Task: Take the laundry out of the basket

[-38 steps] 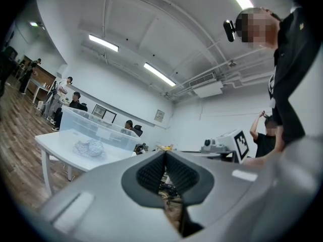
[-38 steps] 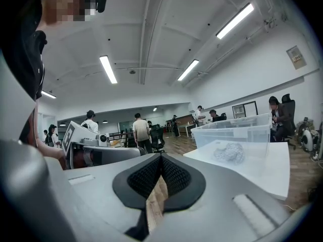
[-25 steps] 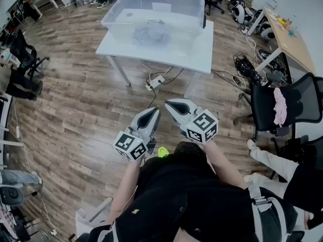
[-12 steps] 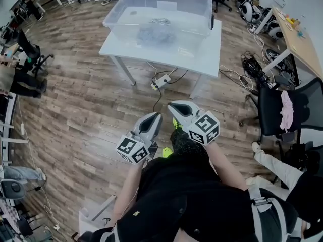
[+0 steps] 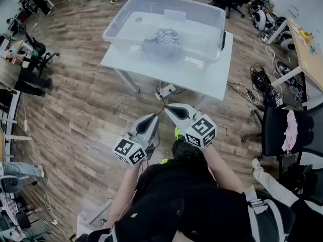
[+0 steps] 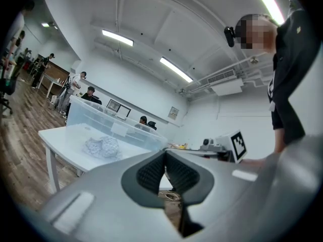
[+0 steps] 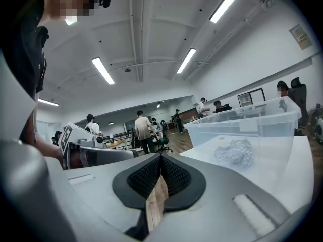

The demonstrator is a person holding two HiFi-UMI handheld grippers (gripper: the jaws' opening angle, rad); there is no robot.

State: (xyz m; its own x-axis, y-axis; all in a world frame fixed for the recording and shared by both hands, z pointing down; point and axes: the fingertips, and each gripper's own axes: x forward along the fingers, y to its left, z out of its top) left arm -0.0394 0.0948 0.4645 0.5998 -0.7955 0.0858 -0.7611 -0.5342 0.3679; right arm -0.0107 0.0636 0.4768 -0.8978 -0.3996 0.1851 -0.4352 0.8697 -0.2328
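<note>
Both pairs of jaws are pressed together, holding nothing. The left gripper (image 5: 153, 118) and right gripper (image 5: 170, 107) hang over brown wood-plank floor (image 5: 75, 100), well short of the clear plastic basket (image 5: 121, 26). Inside it lies crumpled grey patterned laundry (image 5: 162, 38). The basket stands on a white desk (image 5: 204, 77). This looks like the approach; next, the jaws must open and reach over the basket's rim.

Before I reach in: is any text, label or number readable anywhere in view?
None readable.
White label on the clear bin: too small to read.
Wall sign: blurred.
Cubes: square marker patterns, no letters.
</note>
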